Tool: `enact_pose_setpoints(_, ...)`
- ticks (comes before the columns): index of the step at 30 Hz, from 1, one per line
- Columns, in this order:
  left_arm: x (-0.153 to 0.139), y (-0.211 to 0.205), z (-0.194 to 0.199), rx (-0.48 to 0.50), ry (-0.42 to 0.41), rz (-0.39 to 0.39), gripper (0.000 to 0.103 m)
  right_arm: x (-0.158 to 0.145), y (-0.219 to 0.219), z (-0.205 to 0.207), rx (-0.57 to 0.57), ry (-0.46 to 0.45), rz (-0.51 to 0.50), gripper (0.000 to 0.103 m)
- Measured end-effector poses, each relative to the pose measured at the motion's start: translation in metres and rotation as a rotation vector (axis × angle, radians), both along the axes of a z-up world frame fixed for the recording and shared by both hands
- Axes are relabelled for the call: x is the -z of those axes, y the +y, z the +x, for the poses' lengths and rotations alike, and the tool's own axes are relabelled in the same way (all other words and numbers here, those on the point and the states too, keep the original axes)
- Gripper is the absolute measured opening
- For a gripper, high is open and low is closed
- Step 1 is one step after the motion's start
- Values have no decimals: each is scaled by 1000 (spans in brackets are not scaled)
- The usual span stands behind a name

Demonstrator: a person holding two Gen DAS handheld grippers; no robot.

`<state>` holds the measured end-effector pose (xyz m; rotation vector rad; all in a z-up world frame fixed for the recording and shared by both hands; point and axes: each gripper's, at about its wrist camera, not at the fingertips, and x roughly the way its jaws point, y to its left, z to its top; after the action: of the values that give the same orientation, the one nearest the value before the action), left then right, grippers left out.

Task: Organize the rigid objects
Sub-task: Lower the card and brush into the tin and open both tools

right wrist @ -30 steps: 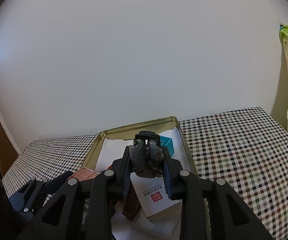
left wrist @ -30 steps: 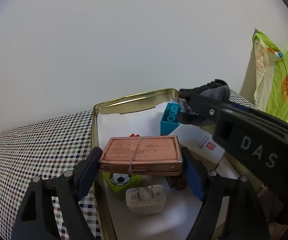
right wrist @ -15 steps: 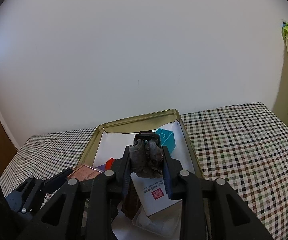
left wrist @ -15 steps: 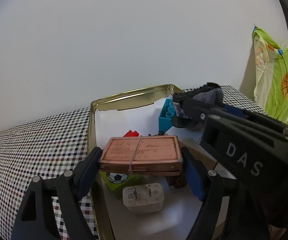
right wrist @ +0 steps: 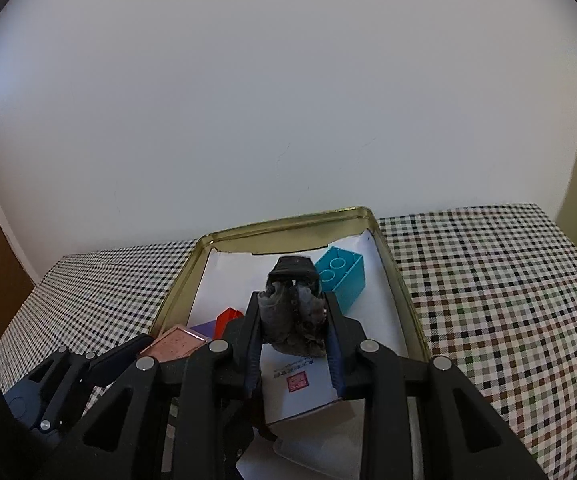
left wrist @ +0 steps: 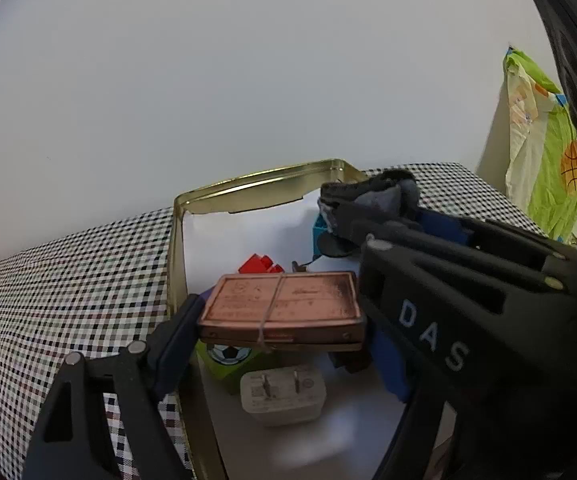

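Note:
My left gripper [left wrist: 282, 322] is shut on a flat copper-coloured tin [left wrist: 280, 308] bound with a rubber band, held level over the near part of an open gold tin box [left wrist: 256, 184]. My right gripper [right wrist: 292, 320] is shut on a dark grey lumpy object [right wrist: 290, 312] above the middle of the gold box [right wrist: 288, 220]. In the left wrist view the right gripper [left wrist: 344, 210] reaches in from the right with that dark object [left wrist: 388, 196]. The copper tin [right wrist: 174, 346] also shows at lower left in the right wrist view.
Inside the box lie a blue brick [right wrist: 342, 276], a red piece [right wrist: 226, 320], a white card with a red seal [right wrist: 300, 380], a white charger [left wrist: 284, 398] and a green football block [left wrist: 224, 356]. A checked cloth [left wrist: 68, 280] covers the table. A green printed bag [left wrist: 544, 160] hangs at right.
The right gripper with the dark object has slid leftward over the box, now covering more of the left wrist view. The left gripper keeps the copper tin in the same place.

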<state>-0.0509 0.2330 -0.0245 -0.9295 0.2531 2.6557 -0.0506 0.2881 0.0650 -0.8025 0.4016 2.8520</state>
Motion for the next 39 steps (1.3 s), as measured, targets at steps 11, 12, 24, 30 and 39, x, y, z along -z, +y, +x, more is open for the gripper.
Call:
enact_pose_setpoints(11, 1, 2, 2, 20, -1, 14, 78, 3, -9, -7, -12, -23, 36, 31)
enact_pose_setpoints(12, 1, 3, 2, 22, 2, 10, 78, 9, -11, -8, -11, -22, 32, 31)
enact_pose_setpoints(24, 2, -9, -9, 2, -128, 135, 103, 4, -2, 19, 67, 140, 1, 91)
enact_pose_setpoints(30, 2, -9, -8, -1, -130, 136, 103, 14, 12, 17, 64, 133, -121, 91)
enact_pose_setpoints(39, 4, -12, -12, -21, -157, 179, 103, 16, 19, 34, 160, 160, -100, 91)
